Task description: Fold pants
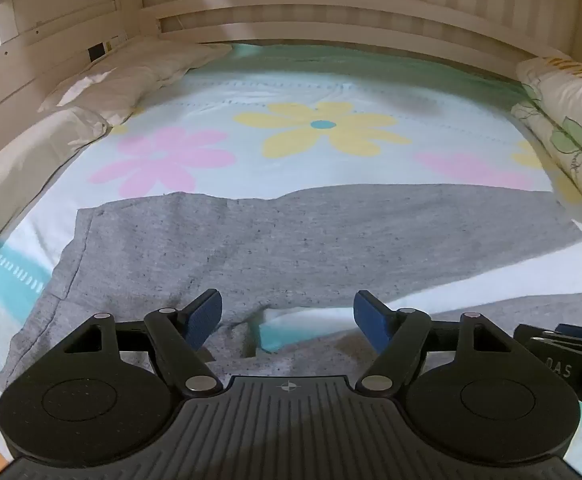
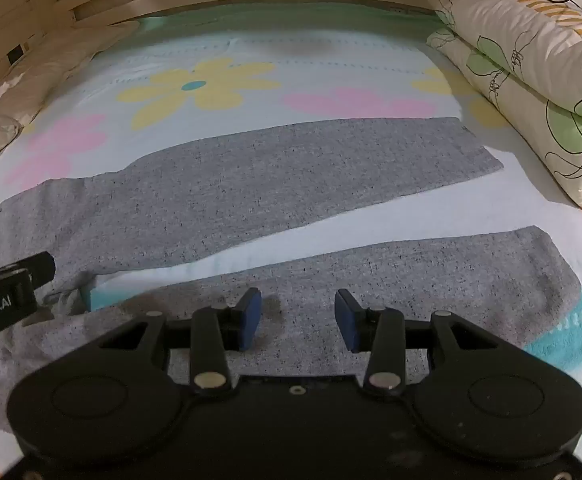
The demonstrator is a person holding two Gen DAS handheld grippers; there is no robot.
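Left gripper [image 1: 287, 320]: its blue pads are standing wide apart, gripping nothing, hovering over the crotch area of the pants.
Right gripper [image 2: 298, 320]: its jaws are standing apart with nothing clamped, hanging just above the nearer leg; contact with the cloth is impossible to judge.
Grey pants [image 2: 251, 184]: lying spread flat on the flowered bedsheet [image 2: 211, 76], both legs splayed apart and running rightward, waistband at the left.
Folded quilt [image 2: 531, 80]: sitting at the bed's right edge, well apart from the pants.
Hidden: the nearest cloth is disappearing under both gripper bodies; the waist's near corner is being cut off.
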